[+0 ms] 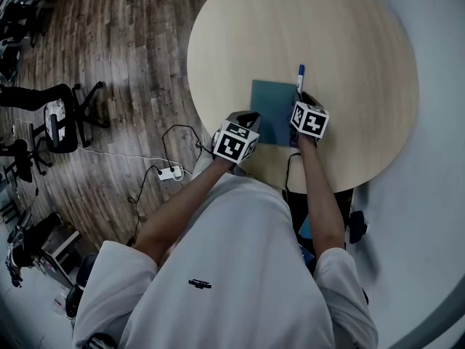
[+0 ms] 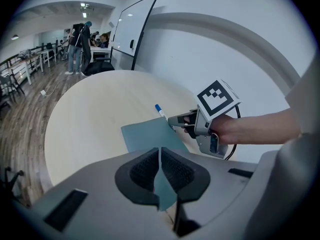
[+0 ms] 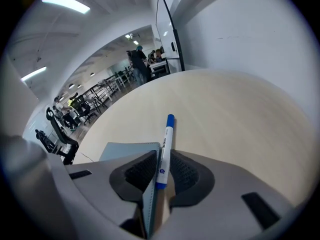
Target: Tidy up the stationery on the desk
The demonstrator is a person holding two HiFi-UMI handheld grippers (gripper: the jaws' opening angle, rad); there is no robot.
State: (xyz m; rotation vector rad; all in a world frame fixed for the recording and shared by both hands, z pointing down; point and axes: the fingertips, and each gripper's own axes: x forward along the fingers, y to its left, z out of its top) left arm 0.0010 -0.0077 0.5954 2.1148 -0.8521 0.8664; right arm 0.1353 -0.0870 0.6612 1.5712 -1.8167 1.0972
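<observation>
The left tongs are pressing together on the near corner of the teal notebook, which is sitting at lower centre of the head view. The right tongs are pinching the lower end of the blue-capped pen, with the notebook's right edge standing just beside it between the pads. The person's forearms are reaching forward side by side, both tongs angling downward. The notebook is lying near the lower rim of the round surface, and bare wood is stretching wide toward the upper frame.
</observation>
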